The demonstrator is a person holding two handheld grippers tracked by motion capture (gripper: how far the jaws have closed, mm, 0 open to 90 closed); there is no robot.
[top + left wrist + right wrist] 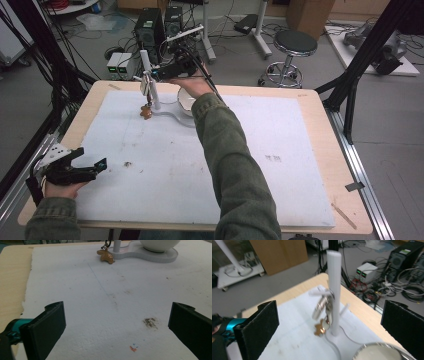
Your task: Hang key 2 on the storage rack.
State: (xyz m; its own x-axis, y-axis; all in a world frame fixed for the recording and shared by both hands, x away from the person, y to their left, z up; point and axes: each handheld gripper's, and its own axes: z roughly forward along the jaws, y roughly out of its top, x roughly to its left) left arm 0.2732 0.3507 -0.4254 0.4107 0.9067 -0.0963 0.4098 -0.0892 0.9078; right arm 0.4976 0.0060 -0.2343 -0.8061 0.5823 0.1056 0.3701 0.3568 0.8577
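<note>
White stand (335,290) at worktop's far edge is carrying keyring (323,315) on its peg; right gripper (162,72) fingers gaping, empty, hang step looking finished; next, backing clear. Left gripper (92,167) idling apart

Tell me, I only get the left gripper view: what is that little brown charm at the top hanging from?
Observer: From a metal keyring that hangs on a side peg of the white post.
Operator: Where's the other gripper?
Observer: The right gripper faces that post, fingers wide apart, holding nothing.
Operator: And beyond the table?
Observer: Floor, with a round stool and computer towers.
</note>
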